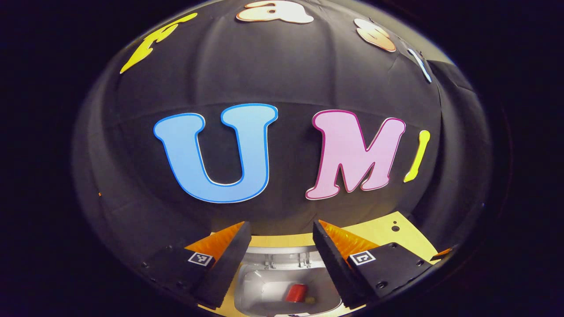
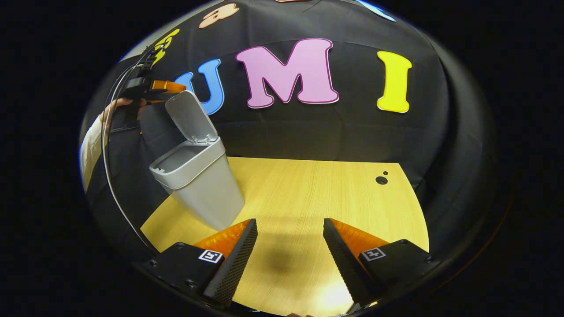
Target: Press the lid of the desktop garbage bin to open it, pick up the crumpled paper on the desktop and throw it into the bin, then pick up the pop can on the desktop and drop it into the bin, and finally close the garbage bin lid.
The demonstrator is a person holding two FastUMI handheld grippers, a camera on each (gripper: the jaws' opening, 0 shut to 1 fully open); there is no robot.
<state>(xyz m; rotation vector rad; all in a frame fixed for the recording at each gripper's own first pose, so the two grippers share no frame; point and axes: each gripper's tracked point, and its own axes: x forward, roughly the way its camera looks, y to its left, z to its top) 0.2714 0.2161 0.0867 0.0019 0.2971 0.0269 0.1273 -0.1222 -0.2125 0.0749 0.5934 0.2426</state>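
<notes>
1. The garbage bin (image 2: 200,185) looks like smooth grey plastic with a soft satin sheen, its raised lid (image 2: 189,116) the same.
2. The desktop (image 2: 308,198) is pale wood-grain, smooth, with a glossy glare patch at its near edge.
3. The pop can (image 1: 296,293) inside the bin looks like shiny red metal.
4. The booth wall (image 2: 273,132) is matt, creased black cloth.

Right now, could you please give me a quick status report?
Both tools open, empty; left tool above bin. Lid up, red can inside. Nothing in the way.
</notes>
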